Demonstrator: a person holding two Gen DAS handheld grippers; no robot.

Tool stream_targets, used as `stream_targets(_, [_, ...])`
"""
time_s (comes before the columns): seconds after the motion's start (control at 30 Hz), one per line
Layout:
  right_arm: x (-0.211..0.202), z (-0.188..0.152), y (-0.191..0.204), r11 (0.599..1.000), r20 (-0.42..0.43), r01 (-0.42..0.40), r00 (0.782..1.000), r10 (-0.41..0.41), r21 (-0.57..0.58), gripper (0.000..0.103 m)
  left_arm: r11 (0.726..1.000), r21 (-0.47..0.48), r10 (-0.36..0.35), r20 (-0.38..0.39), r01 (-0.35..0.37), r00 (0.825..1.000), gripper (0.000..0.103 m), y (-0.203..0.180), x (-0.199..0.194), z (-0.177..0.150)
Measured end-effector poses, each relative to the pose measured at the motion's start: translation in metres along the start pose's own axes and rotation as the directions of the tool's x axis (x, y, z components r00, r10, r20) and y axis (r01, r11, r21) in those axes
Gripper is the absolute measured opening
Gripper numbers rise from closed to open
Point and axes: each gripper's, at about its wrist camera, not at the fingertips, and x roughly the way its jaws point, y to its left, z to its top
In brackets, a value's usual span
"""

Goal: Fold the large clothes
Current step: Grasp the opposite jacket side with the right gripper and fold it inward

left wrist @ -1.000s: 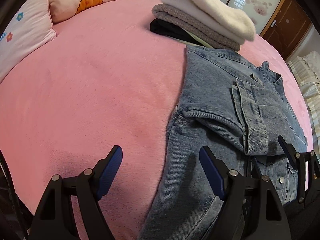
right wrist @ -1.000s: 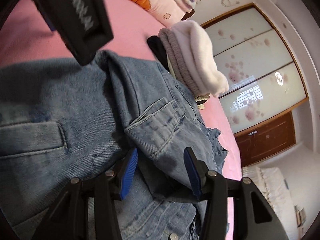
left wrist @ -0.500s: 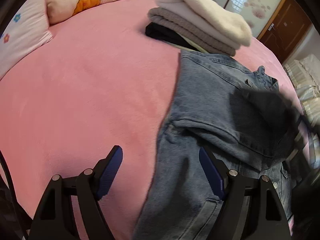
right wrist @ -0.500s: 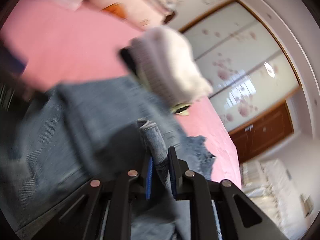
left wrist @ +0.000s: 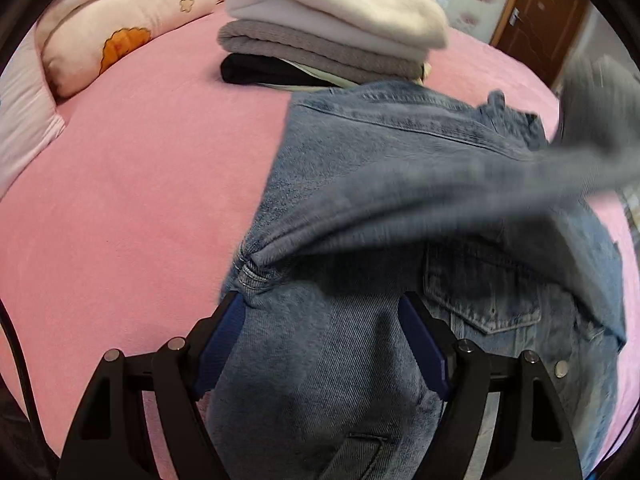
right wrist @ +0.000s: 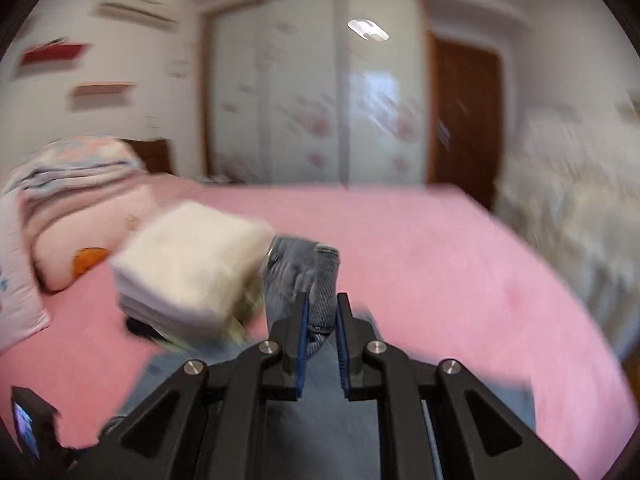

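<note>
Two hand-held grippers: right hand-held gripper point(right wrist: 322, 320) clamped on cuff of blue denim jacket point(left wrist: 360, 184), lower centre; left hand-held gripper point(left wrist: 322, 344) apart, straddling sleeve on pink bed point(left wrist: 120, 200); risk: fast swing slips cuff, topples folded stack point(left wrist: 332, 40) upper centre.

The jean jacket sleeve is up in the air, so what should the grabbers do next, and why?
Probably the right gripper, shut on the sleeve, should carry it across the denim jacket and lay it flat. The left gripper is open around the near side.
</note>
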Motion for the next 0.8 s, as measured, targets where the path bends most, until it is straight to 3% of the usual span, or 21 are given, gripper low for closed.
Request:
stream_targets(0.07, [0.020,-0.040,-0.030,0.998,-0.168,0.034,0.986,-0.024,0.056,0.018,1.000,0.018,-0.003,-0.018,0.003,1.000,0.078,-0.002,0.004,-0.004])
stream_targets(0.17, [0.039,-0.105,-0.075,0.975,-0.409,0.016,0.909,0.078,0.220,0.022,0.999,0.040,-0.020,-0.041,0.022,0.999,0.078,-0.003,0.003,-0.008])
stream_targets(0.2, [0.038,-0.117,-0.087,0.959,-0.426,-0.007,0.895,0.132,0.284,0.024,0.998,0.052,-0.030,-0.046,0.033,0.999,0.078,-0.003,0.000,-0.009])
stream_targets(0.27, [0.029,-0.120,-0.096,0.948,-0.408,-0.016,0.900,0.152,0.317,0.033,0.995,0.078,-0.065,-0.049,0.069,0.997,0.078,-0.005,-0.009,-0.008])
stream_targets(0.33, [0.020,-0.106,-0.096,0.962,-0.367,-0.021,0.922,0.124,0.274,0.039,0.989,0.104,-0.104,-0.030,0.107,0.994,0.078,-0.006,-0.023,-0.003])
stream_targets(0.4, [0.017,-0.085,-0.090,0.974,-0.325,-0.041,0.939,0.114,0.223,0.050,0.985,0.129,-0.116,0.019,0.113,0.993,0.078,-0.007,-0.035,0.011])
stream_targets(0.47, [0.030,-0.068,-0.087,0.982,-0.319,-0.052,0.941,0.109,0.183,0.068,0.987,0.129,-0.105,0.070,0.096,0.992,0.080,-0.006,-0.037,0.032])
stream_targets(0.53, [0.054,-0.050,-0.085,0.986,-0.335,-0.068,0.935,0.116,0.154,0.068,0.989,0.110,-0.110,0.082,0.101,0.991,0.081,-0.003,-0.026,0.053])
stream_targets(0.63, [0.096,-0.039,-0.094,0.985,-0.389,-0.082,0.911,0.135,0.151,0.068,0.993,0.095,-0.078,0.067,0.071,0.995,0.081,0.005,0.013,0.095])
stream_targets(0.7, [0.128,-0.037,-0.105,0.976,-0.435,-0.102,0.883,0.178,0.191,0.068,0.996,0.083,-0.046,0.020,0.044,0.999,0.081,0.012,0.042,0.118])
stream_targets(0.8, [0.160,-0.041,-0.114,0.965,-0.482,-0.132,0.846,0.228,0.226,0.068,0.996,0.055,-0.062,-0.051,0.065,0.997,0.081,0.023,0.080,0.144])
